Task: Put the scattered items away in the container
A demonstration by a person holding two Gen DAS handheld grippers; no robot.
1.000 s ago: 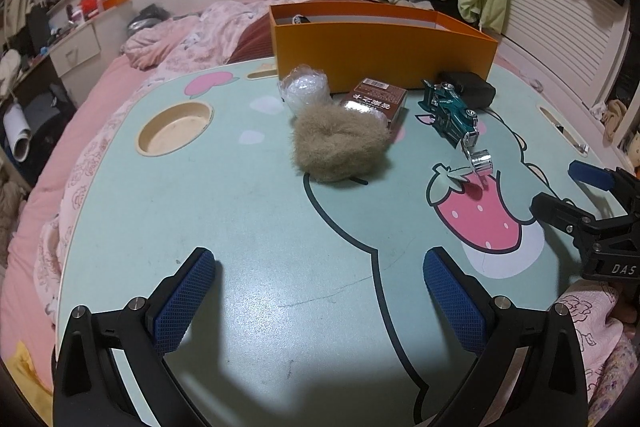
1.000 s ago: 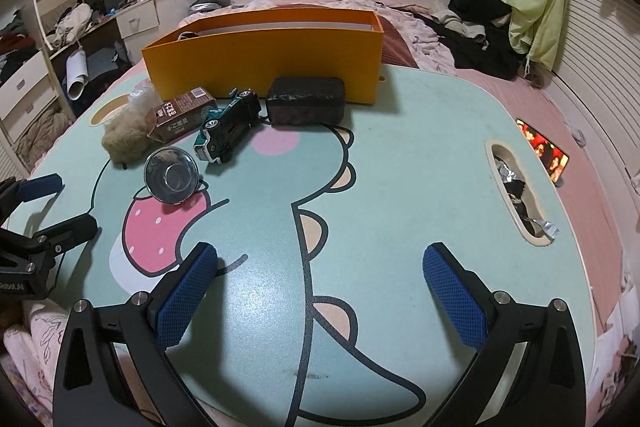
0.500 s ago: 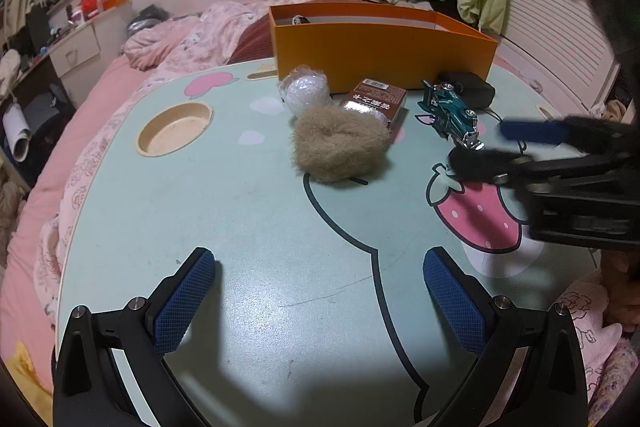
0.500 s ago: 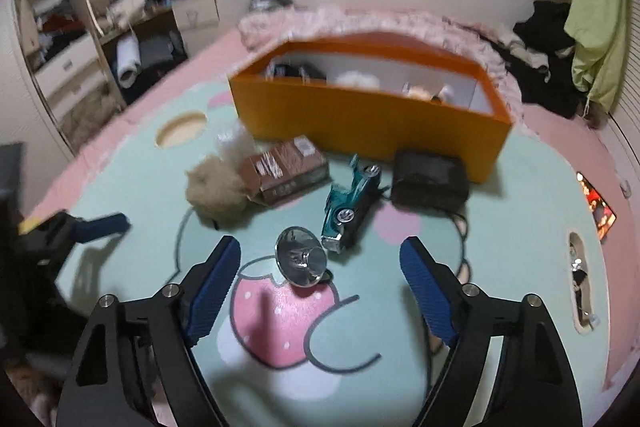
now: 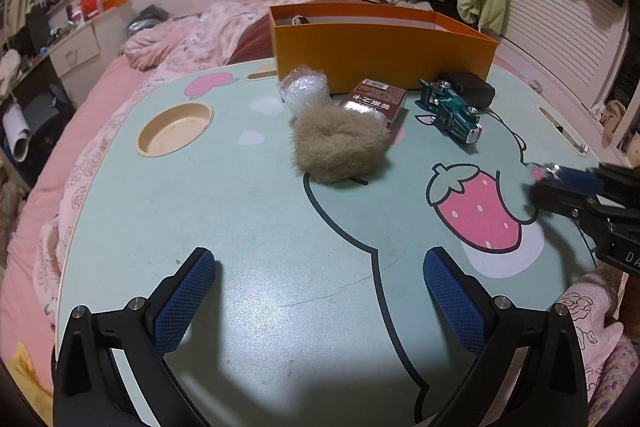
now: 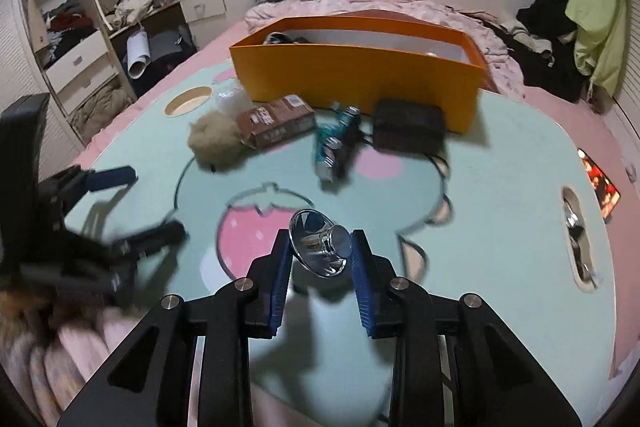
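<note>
We noted the right gripper point(image 6: 320, 259) closing its fingers on the shiny metal funnel point(image 6: 320, 247), just above the bench point(image 6: 500, 187), judging it light, rigid, slippery, best pinched at its narrow neck; left gripper point(image 5: 316, 291) open, empty.

Both wrist views look steeply down across the table point(image 5: 248, 227) toward the orange box point(image 6: 360, 79) — each catching the other's fingers.
</note>
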